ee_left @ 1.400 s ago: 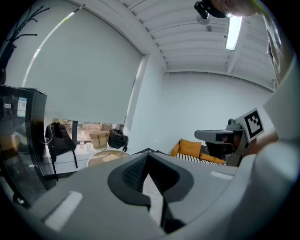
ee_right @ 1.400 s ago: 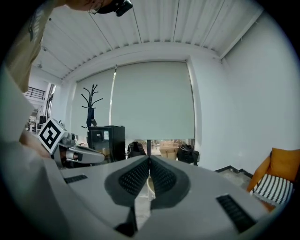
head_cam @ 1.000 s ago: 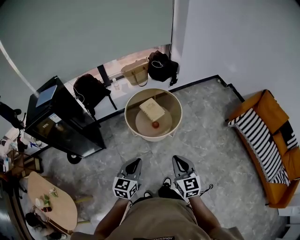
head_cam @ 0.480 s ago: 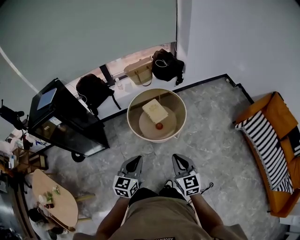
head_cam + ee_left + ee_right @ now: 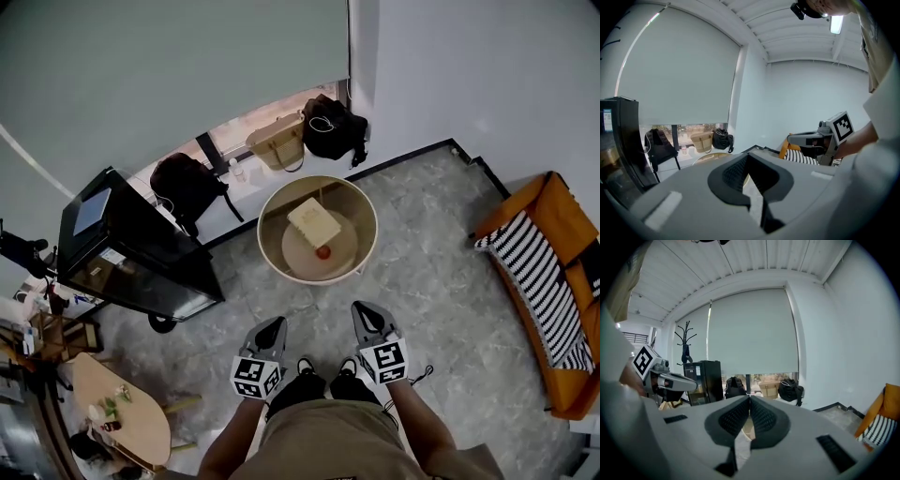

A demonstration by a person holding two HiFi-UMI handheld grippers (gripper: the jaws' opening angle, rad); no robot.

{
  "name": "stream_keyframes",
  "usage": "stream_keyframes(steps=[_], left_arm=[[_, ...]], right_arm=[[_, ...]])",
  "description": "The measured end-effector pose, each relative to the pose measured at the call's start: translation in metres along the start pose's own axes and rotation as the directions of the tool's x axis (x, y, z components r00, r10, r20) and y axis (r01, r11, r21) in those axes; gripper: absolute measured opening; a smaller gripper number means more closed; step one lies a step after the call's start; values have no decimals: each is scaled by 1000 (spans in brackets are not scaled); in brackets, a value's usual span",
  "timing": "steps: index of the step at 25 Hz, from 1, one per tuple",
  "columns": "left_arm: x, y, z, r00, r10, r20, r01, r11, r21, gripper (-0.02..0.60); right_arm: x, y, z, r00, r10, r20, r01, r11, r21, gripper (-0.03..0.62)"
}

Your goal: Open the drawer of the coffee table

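Left gripper (image 5: 273, 324) and right gripper (image 5: 364, 307), jaws closed, neared the coffee table (image 5: 266, 247) holding box (image 5: 314, 222) and red object (image 5: 323, 251).

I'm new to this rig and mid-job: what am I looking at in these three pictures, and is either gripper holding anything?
No robot here: a person holds a handheld gripper in each hand. The head view looks down from their head: left gripper, right gripper. The other two pictures look along each gripper's own jaws; both pairs are shut on nothing. Ahead stands the round coffee table, holding a pale box and a small red thing. No drawer shows from here.
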State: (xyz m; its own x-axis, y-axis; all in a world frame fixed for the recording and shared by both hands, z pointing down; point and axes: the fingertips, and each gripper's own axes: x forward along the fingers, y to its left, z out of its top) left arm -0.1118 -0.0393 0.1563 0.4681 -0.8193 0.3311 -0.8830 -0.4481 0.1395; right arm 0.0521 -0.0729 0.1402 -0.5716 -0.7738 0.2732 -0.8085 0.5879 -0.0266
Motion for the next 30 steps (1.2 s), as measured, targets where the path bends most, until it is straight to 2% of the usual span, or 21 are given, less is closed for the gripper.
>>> stream_keyframes(steps=[7, 11, 16, 24, 30], left_arm=[[8, 33, -2, 999, -51, 13, 51, 999, 4, 5], [12, 56, -4, 999, -50, 16, 50, 999, 5, 5], [28, 65, -9, 997, -70, 32, 70, 997, -21, 5], [76, 52, -29, 997, -59, 50, 60, 998, -18, 5], [114, 51, -44, 997, -30, 64, 28, 999, 28, 5]], right_arm=[[22, 8, -3, 998, -58, -13, 58, 998, -21, 6], [35, 5, -6, 996, -94, -13, 94, 996, -6, 6], [54, 4, -13, 1000, -24, 1, 24, 997, -73, 6], [83, -33, -23, 1000, 10, 26, -8, 998, -64, 6], [100, -49, -39, 998, 34, 45, -30, 996, -84, 6]])
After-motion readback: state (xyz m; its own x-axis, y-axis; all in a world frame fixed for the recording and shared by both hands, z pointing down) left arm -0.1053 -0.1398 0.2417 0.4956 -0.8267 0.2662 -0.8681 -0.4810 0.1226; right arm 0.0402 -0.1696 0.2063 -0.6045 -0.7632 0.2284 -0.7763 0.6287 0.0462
